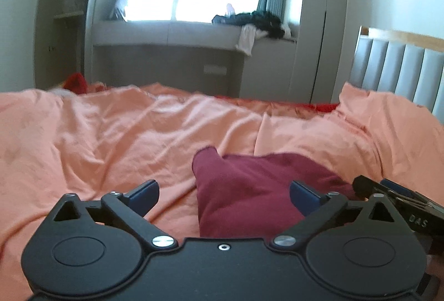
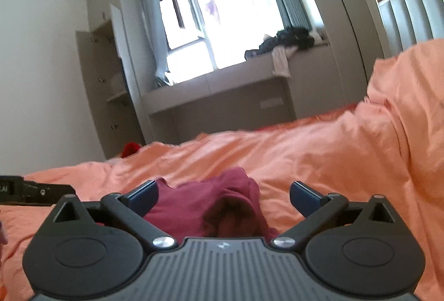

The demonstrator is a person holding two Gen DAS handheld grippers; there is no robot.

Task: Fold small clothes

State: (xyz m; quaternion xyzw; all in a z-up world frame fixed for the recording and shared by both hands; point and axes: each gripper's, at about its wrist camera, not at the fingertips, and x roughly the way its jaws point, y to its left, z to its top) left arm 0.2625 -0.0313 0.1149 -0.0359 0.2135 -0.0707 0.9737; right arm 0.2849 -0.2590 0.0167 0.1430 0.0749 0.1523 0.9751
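A small dark red garment [image 1: 249, 187] lies bunched on the orange bedspread [image 1: 116, 134]. My left gripper [image 1: 224, 197] is open above the spread, its blue pads wide apart; the garment's left part lies below and between them, untouched. In the right wrist view the same dark red garment [image 2: 211, 203] sits crumpled with an opening facing me. My right gripper [image 2: 223, 198] is open too, jaws spread to either side of the cloth without pressing on it. The right gripper's body [image 1: 402, 203] shows at the left view's right edge, the left gripper's body [image 2: 30, 192] at the right view's left edge.
The orange bedspread [image 2: 333, 156] is rumpled and rises into a mound at the right. A grey padded headboard [image 1: 396, 70] stands at the right. A window bench [image 1: 172, 31] beyond the bed carries a pile of dark clothes [image 1: 255, 20]. Something red [image 1: 76, 81] lies at the bed's far left.
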